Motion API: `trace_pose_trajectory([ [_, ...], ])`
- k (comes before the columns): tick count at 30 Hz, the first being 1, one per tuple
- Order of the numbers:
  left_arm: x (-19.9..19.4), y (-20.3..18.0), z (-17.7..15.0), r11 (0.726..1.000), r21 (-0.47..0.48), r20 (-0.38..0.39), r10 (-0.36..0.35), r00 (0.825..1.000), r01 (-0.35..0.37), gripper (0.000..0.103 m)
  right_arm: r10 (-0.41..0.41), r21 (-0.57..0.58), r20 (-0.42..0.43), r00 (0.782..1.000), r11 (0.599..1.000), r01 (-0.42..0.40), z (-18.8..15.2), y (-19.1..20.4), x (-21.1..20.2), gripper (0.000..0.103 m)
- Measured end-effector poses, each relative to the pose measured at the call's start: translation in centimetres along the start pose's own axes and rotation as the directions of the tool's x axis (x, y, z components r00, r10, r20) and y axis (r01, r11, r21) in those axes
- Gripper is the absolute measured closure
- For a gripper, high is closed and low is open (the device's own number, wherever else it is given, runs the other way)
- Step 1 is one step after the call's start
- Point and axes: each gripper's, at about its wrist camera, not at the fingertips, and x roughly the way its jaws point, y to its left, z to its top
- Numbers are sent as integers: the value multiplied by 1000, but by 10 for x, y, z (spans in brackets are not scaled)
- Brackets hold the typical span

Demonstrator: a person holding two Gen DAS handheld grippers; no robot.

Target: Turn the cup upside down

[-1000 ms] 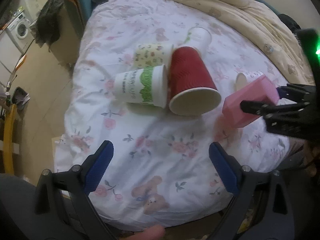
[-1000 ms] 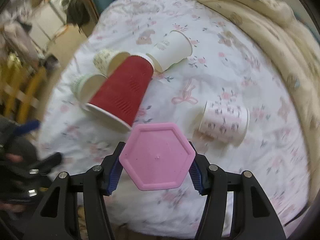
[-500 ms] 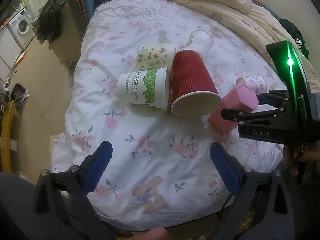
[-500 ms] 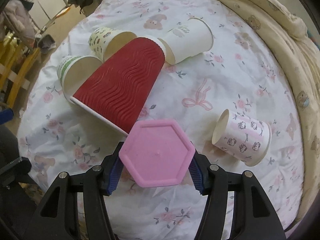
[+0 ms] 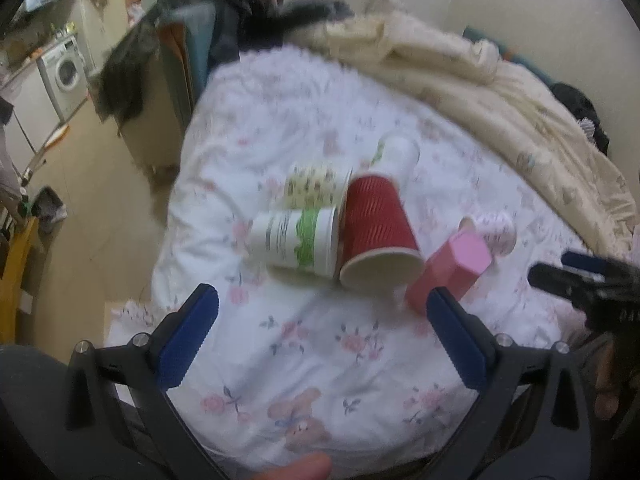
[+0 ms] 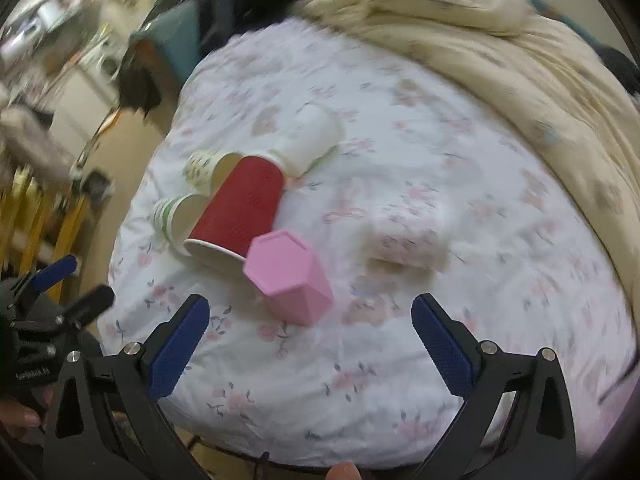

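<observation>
Pink hexagonal cup [image 6: 289, 282] stands mouth-down on the bed [image 6: 400, 380] near its front edge, leaning toward the red cup [image 6: 240, 210], just ahead of the empty, wide-open right gripper [image 6: 310, 348]; left gripper [image 5: 320, 346] also open, farther off.

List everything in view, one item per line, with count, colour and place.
pink hexagonal cup: 1, pink, base up on the bed beside the red cup's rim
red paper cup: 1, red, on its side, mid-bed
other paper cups: 4, white with green, yellow or pink print, on their sides
bedsheet: 1, white floral
duvet: 1, cream, far edge
washing machine: 1, white, far left
left gripper: 1, black, blue pads, open
right gripper: 1, same, open
</observation>
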Motion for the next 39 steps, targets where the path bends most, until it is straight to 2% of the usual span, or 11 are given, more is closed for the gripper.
trace_pose_trajectory([
  [3, -6, -5, 0, 1000, 3, 34, -5, 999, 5, 0, -16, 61, 76, 997, 998, 11, -16, -5, -16, 0],
  [8, -9, -12, -5, 999, 24, 59, 25, 998, -26, 0, -71, 36, 184, 980, 997, 66, -37, 0, -29, 0],
  [23, 1, -18, -8, 999, 28, 41, 30, 999, -31, 0, -85, 46, 214, 973, 996, 76, -41, 0, -21, 0],
  [39, 3, -16, -8, 999, 25, 34, 32, 999, -33, 0, -85, 45, 208, 974, 996, 77, -40, 1, -20, 0],
])
